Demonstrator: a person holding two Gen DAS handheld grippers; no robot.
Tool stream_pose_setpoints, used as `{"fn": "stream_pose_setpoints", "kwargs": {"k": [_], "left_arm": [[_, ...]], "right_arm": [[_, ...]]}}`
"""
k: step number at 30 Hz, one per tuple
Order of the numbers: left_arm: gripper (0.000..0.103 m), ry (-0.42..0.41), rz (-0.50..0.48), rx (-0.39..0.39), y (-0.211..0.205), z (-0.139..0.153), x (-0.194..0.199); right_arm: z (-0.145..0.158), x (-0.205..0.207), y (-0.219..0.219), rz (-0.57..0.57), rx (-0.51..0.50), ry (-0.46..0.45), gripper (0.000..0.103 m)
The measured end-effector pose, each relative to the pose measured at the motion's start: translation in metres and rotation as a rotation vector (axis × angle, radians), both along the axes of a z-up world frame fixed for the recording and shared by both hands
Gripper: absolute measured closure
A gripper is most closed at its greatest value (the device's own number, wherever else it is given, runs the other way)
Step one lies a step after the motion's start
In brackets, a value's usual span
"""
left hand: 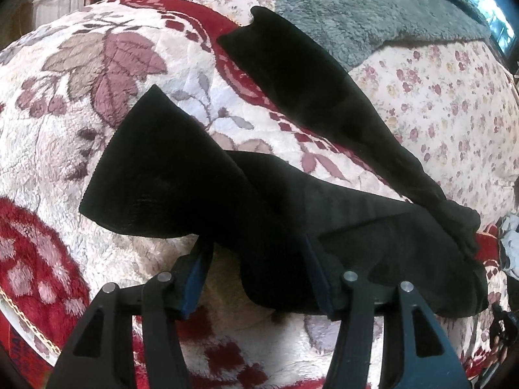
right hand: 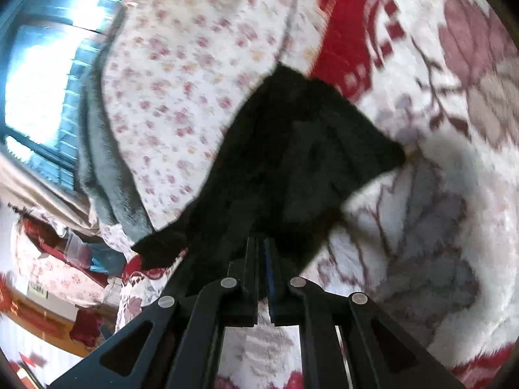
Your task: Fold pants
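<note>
Black pants (left hand: 292,201) lie spread on a floral red-and-white blanket (left hand: 97,97). In the left wrist view one leg runs up toward the top centre and the other ends at the left. My left gripper (left hand: 256,259) has its jaws wide apart, with a fold of the pants lying between and over the fingers. In the right wrist view my right gripper (right hand: 261,253) is shut on an edge of the pants (right hand: 292,162), which hang stretched away from it above the blanket. The view is blurred.
A grey fleece garment (left hand: 373,9) lies at the far side on a small-flowered quilt (left hand: 447,103). A window (right hand: 39,81) and cluttered items (right hand: 65,259) show at the left of the right wrist view.
</note>
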State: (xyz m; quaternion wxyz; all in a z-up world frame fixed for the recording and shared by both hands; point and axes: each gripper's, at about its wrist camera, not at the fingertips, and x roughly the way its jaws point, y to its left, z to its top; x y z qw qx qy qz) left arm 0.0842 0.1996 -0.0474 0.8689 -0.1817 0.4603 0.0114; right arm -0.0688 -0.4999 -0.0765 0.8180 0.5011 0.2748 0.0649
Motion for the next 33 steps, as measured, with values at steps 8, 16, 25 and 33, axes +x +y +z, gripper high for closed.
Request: {"fn": "stream_pose_setpoints", "kwargs": {"k": [8,16,25,33], "left_arm": [[0.047,0.005,0.001,-0.001,-0.001,-0.002,-0.001],[0.047,0.007,-0.003,0.002,-0.001,-0.003,-0.001],[0.047,0.002,-0.011,0.015,-0.002,-0.002,0.001],[0.047,0.007,-0.014,0.005,-0.002,-0.005,0.000]], "right_arm": [[-0.007,0.001,0.001,0.065,0.218,-0.089,0.094],[-0.024,0.006,0.002,0.130,0.453,-0.069,0.093],[0.003,-0.002,0.004,0.070,0.287,-0.104,0.093],[0.002,0.000,0.003,0.060,0.244,-0.062,0.093]]}}
